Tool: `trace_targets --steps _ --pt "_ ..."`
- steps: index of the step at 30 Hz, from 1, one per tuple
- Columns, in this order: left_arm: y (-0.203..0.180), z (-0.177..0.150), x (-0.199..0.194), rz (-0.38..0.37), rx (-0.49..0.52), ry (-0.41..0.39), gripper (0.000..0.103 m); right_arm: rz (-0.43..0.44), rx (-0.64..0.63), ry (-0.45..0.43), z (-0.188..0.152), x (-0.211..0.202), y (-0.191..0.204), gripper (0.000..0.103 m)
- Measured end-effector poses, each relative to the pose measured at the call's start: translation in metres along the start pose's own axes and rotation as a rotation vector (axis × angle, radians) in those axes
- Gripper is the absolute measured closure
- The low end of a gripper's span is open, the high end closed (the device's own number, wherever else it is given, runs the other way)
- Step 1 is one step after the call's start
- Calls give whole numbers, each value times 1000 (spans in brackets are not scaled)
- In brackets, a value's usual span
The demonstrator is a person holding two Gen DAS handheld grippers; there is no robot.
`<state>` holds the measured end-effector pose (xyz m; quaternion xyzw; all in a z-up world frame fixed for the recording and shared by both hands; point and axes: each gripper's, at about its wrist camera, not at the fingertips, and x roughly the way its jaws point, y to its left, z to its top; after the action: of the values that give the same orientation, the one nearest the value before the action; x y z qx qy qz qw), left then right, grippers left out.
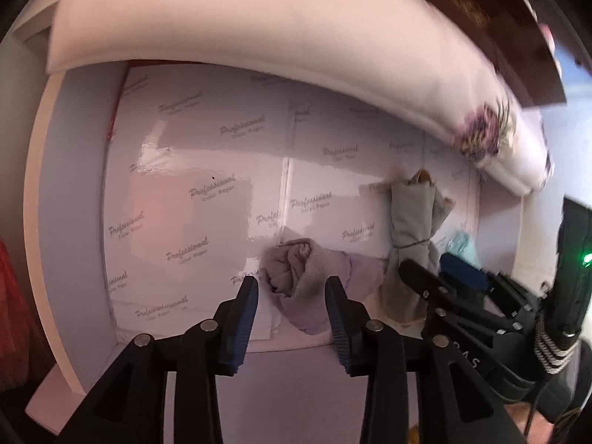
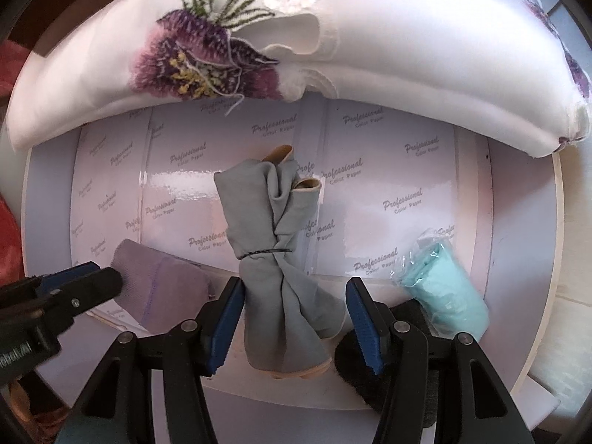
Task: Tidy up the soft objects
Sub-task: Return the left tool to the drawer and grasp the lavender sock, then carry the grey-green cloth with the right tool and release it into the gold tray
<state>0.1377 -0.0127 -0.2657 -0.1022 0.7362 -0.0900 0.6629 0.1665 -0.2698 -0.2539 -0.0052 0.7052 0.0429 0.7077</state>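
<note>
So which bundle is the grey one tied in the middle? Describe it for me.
Start at the white embroidered pillow along the back of the paper-lined tray. Below its purple flower lies the grey bundle, between a lilac cloth and a mint roll. Only it is cinched by a dark tie.

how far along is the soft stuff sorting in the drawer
Looks done: grey tied bundle, lilac cloth roll and mint roll lie side by side on the lined drawer floor. In hand: nothing; the left gripper straddles the lilac roll without pressing, the right gripper brackets the grey bundle. Left: the white embroidered cloth is draped over the back edge.
</note>
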Motion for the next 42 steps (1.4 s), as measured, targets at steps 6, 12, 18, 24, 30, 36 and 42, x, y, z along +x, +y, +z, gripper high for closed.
trace_targets --steps 6,12,18,24,30,36,42 --pt "-10 -5 11 61 77 15 66 -12 -83 -3 -4 -4 18 77" --pt "-16 -7 12 87 108 4 66 -13 -85 7 -9 -13 20 78" --pt "-31 -12 15 148 183 -27 63 -15 -81 14 -19 -26 25 78" --pt "-34 -11 17 156 193 -30 63 18 -77 1 -24 -46 24 78" --pt "-46 -15 12 174 211 -34 63 59 -81 -37 -32 -72 19 78" --pt "-45 -14 12 175 214 -35 63 102 -84 -87 -37 -102 16 78" --pt "-44 -13 11 173 209 -34 63 163 -75 -173 -38 -140 12 78"
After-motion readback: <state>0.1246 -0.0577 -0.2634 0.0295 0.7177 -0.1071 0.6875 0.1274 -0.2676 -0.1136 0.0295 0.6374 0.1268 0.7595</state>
